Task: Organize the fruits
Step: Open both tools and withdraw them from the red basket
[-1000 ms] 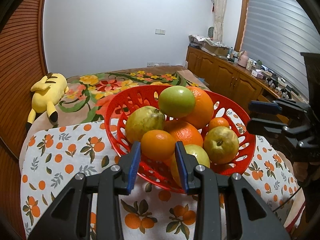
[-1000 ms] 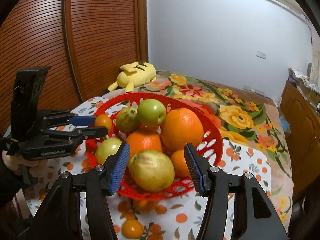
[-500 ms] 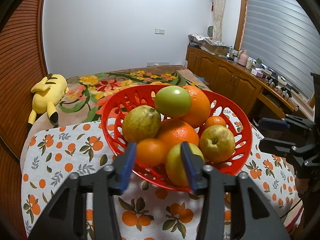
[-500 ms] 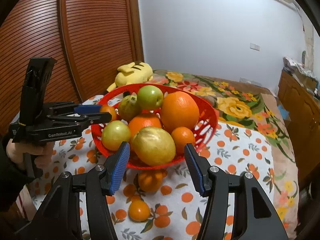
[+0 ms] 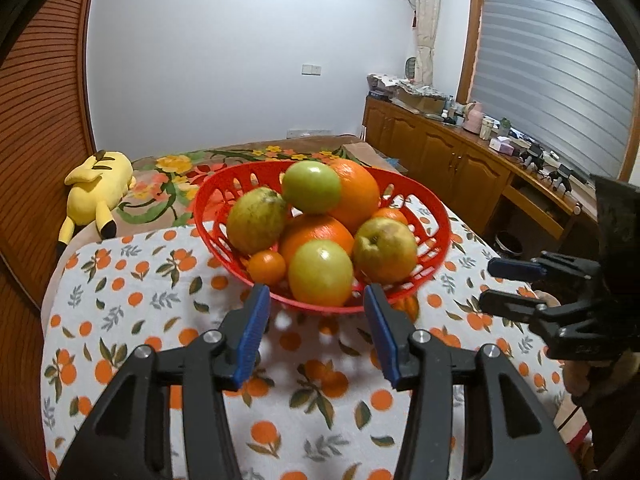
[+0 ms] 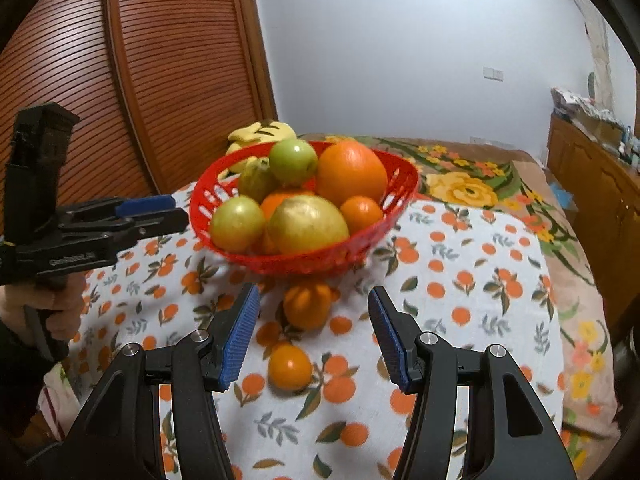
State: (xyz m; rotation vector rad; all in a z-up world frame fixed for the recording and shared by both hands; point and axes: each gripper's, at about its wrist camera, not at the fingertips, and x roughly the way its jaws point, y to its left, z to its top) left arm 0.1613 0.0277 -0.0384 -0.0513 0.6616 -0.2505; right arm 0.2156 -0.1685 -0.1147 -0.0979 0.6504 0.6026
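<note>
**Full basket, two oranges loose on the cloth**

The red basket (image 5: 434, 216) sits on the cloth (image 5: 132, 288) and is heaped above its rim. In the left wrist view, from left to right, it holds a speckled pear (image 5: 256, 220), a tangerine (image 5: 266, 267) low against the near wall, a green apple (image 5: 311, 187) on top of the pile, a yellow-green apple (image 5: 320, 273) at the front, a large orange (image 5: 358, 196) at the back and a blotched apple (image 5: 385, 250) on the right. Another orange (image 5: 316, 232) lies in the middle under the top apple.

Left of the basket a wide stretch of cloth lies open up to the table's edge, with a yellow plush (image 5: 96, 188) on the bed beyond it. In front of the basket there is open cloth too.

In the right wrist view two fruits lie outside the basket: a ribbed orange (image 6: 307, 306) just below the near rim, and a small orange (image 6: 289, 367) nearer the camera.

The left gripper (image 5: 316, 320) has its jaws spread wide with nothing between them, just short of the basket's near rim and in line with the front apple. The right gripper (image 6: 314, 324) is also spread and empty; the ribbed orange lies between its fingertips, and the small orange sits farther back between the fingers, touching neither.
</note>
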